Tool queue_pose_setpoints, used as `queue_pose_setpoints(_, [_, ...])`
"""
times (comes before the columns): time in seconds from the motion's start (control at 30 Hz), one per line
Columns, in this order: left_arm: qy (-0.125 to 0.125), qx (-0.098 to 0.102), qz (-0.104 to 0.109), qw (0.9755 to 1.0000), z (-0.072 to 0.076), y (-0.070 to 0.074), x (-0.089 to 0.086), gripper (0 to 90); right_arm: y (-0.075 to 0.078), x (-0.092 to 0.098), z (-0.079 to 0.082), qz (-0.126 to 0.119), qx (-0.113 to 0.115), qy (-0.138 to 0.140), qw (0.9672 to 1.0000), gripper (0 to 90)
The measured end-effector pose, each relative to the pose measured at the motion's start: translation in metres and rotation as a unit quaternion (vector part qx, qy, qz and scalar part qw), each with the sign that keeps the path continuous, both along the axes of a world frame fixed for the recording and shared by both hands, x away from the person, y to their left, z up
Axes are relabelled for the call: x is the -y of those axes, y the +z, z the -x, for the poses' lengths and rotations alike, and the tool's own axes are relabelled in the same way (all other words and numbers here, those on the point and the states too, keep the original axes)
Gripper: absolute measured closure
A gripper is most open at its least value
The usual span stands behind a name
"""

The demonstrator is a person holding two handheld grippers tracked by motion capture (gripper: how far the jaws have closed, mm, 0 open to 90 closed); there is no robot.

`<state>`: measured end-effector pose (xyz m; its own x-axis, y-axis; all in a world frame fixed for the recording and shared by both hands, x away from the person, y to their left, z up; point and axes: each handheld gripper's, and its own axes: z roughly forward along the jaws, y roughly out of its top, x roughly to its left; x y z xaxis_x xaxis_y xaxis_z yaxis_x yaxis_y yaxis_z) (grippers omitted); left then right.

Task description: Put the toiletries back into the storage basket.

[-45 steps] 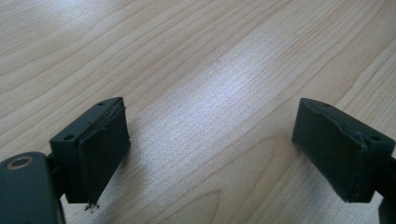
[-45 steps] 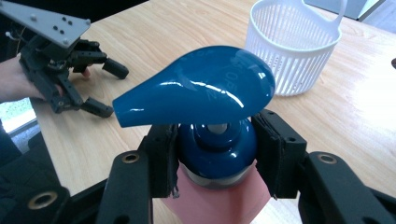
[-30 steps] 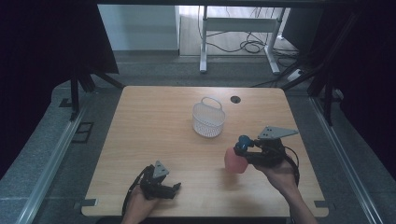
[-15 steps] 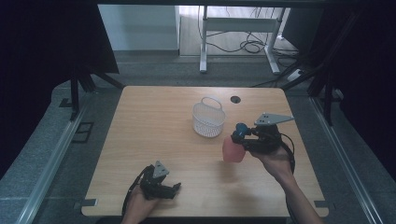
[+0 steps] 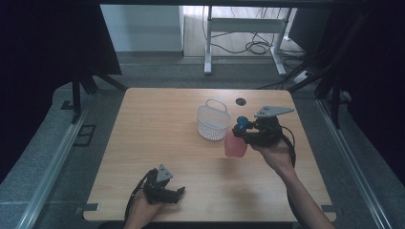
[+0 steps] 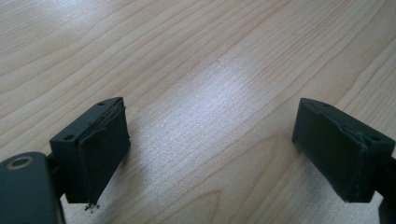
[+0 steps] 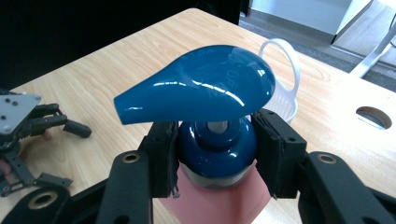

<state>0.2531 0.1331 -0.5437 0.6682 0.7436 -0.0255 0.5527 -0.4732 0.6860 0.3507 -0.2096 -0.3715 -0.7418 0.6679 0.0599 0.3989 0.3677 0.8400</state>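
The wooden table [image 5: 157,143] spans the middle of the high view, with a round hole [image 5: 240,101] near its far edge. A white basket [image 5: 213,123] with an upright handle stands right of centre toward the far side. Just to its right and a little nearer, the pink bottle [image 5: 235,146] with a blue pump top [image 7: 201,91] hangs upright above the table, close beside the basket. The right gripper [image 5: 244,131] is clenched on the bottle's blue collar just under the pump head, one pad on each side, and the spout points to the left in the right gripper view. The left gripper [image 5: 177,192] rests on the table at the near edge, left of centre, jaws spread wide with only bare wood between them
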Motion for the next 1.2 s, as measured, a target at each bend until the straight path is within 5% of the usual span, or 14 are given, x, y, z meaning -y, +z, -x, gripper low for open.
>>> queue_pose_setpoints(1.2, [0.0, -0.001, 0.0, 1.0, 0.0, 0.0, 0.0, 10.5, 0.031, -0.037, -0.052, 0.009, 0.019, -0.013, 0.9997, 52.8])
